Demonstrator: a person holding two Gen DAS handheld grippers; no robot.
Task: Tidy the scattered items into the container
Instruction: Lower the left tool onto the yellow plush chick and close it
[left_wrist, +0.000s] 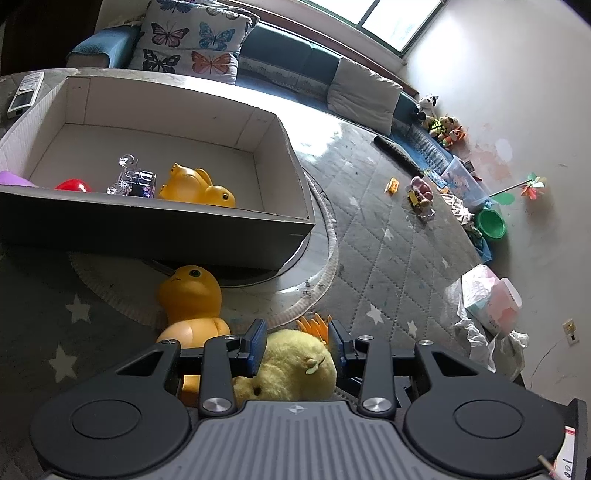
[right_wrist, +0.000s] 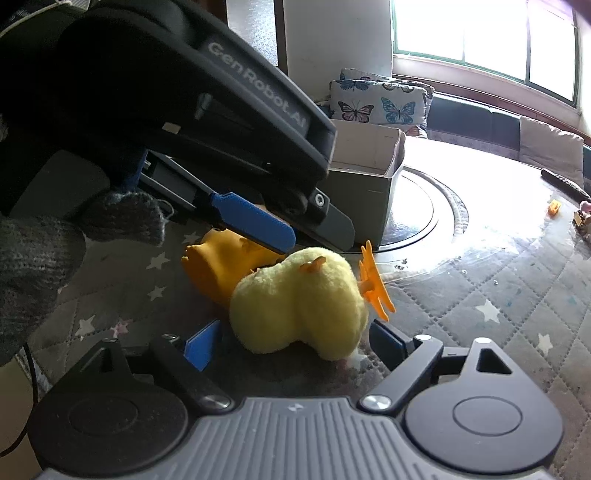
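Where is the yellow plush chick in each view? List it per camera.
Left wrist: yellow plush chick bottom centre, between the left hand-held gripper fingers.
Right wrist: yellow plush chick centre, just beyond the right hand-held gripper.
Shared landmark: cardboard box.

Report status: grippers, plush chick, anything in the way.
Left gripper and right gripper both open around the plush chick. Chick on mat, outside box. Orange duck touching it.

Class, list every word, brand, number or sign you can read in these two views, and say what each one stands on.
"GenRobot.AI": on the left gripper's black housing, in the right wrist view.
Handwritten digits on a white tag at the left wrist view's lower right: too cropped to read.
Remote by the box: markings too small.
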